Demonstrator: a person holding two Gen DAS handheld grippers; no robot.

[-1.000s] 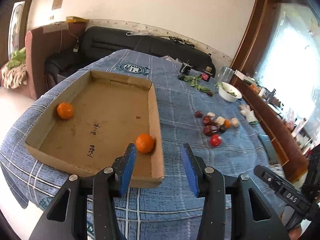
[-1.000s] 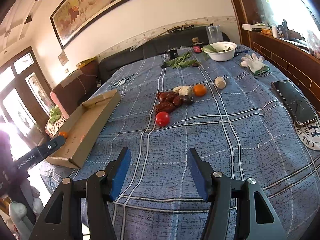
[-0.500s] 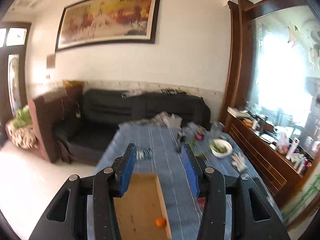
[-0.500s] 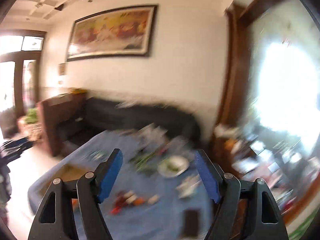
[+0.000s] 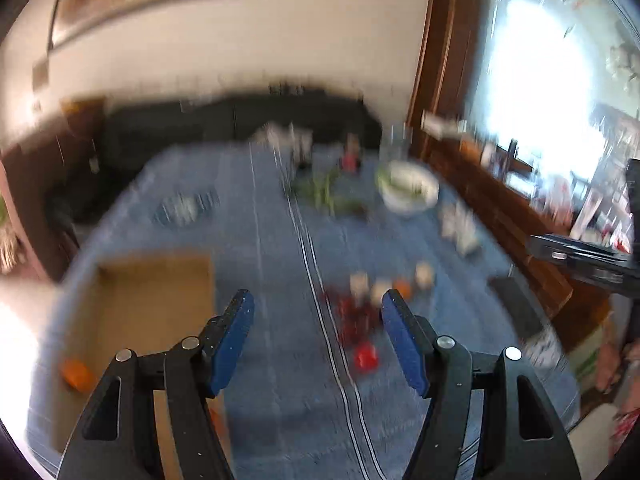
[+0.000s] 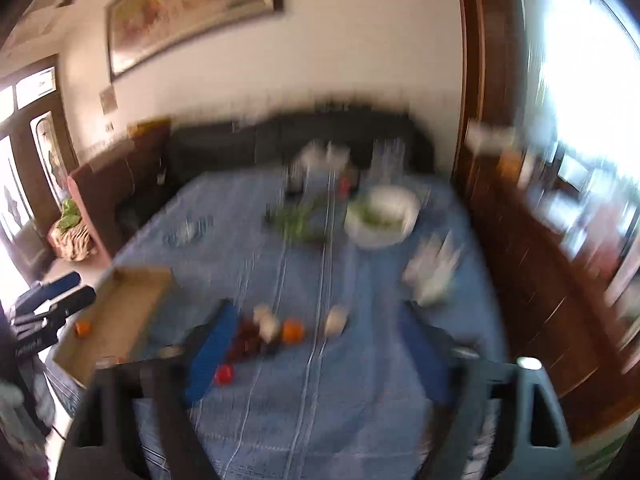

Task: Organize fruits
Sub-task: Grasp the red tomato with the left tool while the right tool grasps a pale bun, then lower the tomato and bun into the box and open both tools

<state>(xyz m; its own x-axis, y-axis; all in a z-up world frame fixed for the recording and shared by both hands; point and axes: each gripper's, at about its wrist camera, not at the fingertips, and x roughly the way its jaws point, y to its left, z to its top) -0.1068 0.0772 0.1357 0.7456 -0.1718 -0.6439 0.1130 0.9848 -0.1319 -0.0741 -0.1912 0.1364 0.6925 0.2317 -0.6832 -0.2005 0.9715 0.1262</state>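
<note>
Both claws, L (image 5: 318, 338) & R (image 6: 316, 354), agape; flat cardboard tray (image 5: 160, 276); round orange (image 6: 293, 331).

Both wrist views high, angled down the table (image 5: 276, 240); shared fruit pile (image 6: 260, 336).

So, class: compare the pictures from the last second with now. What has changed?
Both cameras, tilted up at the wall half a second ago, have swung back down to the table. Left tongs and right tongs stay open and empty. Box and fruit pile look unmoved.
</note>
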